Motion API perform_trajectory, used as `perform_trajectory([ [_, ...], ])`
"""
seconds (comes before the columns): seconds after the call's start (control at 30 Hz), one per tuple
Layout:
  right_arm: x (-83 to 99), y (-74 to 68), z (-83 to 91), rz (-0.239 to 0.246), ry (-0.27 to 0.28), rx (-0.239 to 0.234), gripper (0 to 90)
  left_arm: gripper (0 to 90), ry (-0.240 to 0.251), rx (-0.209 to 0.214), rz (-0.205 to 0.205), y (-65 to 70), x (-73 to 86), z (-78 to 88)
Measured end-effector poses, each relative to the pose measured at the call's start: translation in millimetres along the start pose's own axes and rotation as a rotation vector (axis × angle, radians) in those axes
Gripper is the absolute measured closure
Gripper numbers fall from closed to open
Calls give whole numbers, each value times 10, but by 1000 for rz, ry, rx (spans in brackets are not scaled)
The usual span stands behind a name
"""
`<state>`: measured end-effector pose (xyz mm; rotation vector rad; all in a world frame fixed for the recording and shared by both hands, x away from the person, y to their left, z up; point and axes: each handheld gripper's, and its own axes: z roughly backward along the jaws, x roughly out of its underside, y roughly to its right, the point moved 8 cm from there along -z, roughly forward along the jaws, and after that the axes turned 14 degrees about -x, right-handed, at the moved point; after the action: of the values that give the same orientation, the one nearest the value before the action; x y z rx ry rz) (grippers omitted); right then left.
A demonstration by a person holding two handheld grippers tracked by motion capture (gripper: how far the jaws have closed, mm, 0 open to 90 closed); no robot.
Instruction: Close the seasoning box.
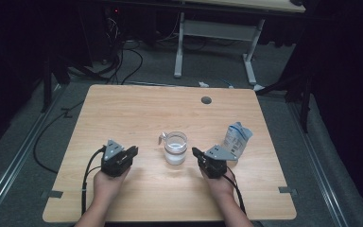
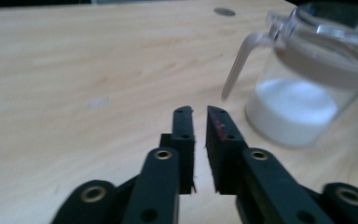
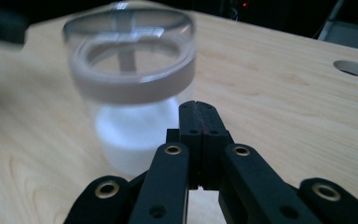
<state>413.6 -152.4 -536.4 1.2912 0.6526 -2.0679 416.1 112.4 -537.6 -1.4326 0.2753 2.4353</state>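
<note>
- Pale wood-grain covers the table (image 1: 123, 113), which carries a round cable hole (image 1: 206, 100) near its far edge.
- A blue-and-white pouch (image 1: 237, 137) stands toward the right side, just behind the right gripper (image 1: 194, 152).
- A clear jar (image 1: 175, 147) with a lid, a side handle and a layer of white powder in its bottom sits at mid-table, between the two grippers and touching neither.
- The jar looks rigid, smooth and probably slippery; with so little inside it should be light and easy to tip. The handle or the banded rim seems the safest hold, since the wall is wide for the jaws.
- The left gripper (image 2: 199, 110) rests just left of the jar, jaws parted by a narrow gap with nothing between them.
- The right gripper's jaws are pressed together, empty.
</note>
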Motion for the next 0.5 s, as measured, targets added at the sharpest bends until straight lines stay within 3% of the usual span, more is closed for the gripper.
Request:
perform_trajectory([
  [0.03, -27, 24, -11, -13, 6, 1, 900, 787, -9, -7, -1, -52, 70, 37],
  [0.13, -100, 52, -72, 14, -11, 19, 900, 691, -15, -49, -6, -223, 248, 156],
  [0.27, -142, 55, -193, 37, -46, 22, 900, 609, 17, -126, 23, -458, 424, 315],
  [0.3, -142, 54, -219, 47, -54, 38, 900, 607, 19, -132, 32, -500, 446, 347],
  [0.5, -131, 18, -220, 44, -44, 34, 900, 609, 20, -142, 71, -628, 494, 435],
])
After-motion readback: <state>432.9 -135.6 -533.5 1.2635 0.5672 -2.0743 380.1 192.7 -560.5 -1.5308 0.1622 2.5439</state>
